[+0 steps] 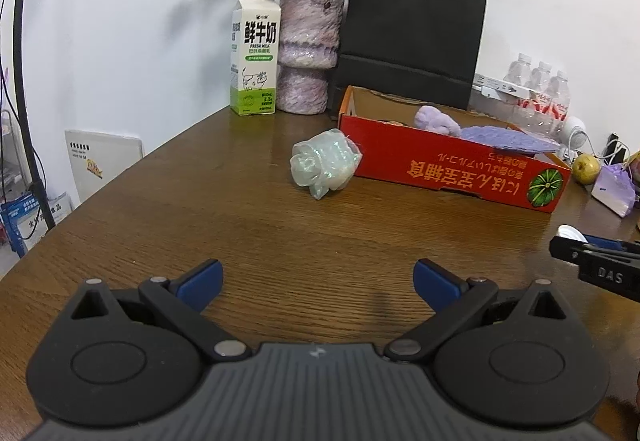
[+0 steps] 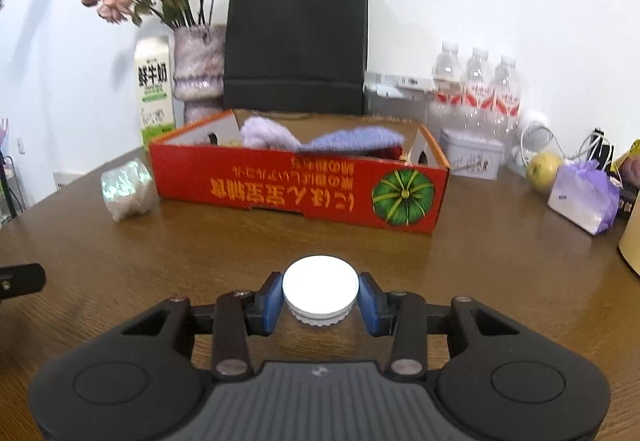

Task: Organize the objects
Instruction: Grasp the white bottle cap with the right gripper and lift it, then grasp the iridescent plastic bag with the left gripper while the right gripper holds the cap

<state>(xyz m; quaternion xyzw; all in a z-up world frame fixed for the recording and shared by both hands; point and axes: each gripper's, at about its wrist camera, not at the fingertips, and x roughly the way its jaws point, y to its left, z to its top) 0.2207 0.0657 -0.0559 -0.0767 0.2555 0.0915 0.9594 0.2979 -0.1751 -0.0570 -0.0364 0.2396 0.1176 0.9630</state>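
A red cardboard box (image 1: 460,169) (image 2: 296,187) with a pumpkin picture lies on the wooden table, holding purple cloth items (image 2: 320,139). A crumpled pale green plastic bundle (image 1: 324,163) (image 2: 126,187) lies just left of the box. My right gripper (image 2: 320,297) is shut on a white ribbed cap (image 2: 320,287) above the table, in front of the box; it also shows at the right edge of the left wrist view (image 1: 576,245). My left gripper (image 1: 318,283) is open and empty over bare table, short of the bundle.
A milk carton (image 1: 254,53), a purple vase of dried flowers (image 1: 308,49) and a black paper bag (image 1: 412,37) stand behind the box. Water bottles (image 2: 476,89), a small tin (image 2: 472,155), an apple (image 2: 544,167) and a purple-wrapped item (image 2: 582,197) sit at the right.
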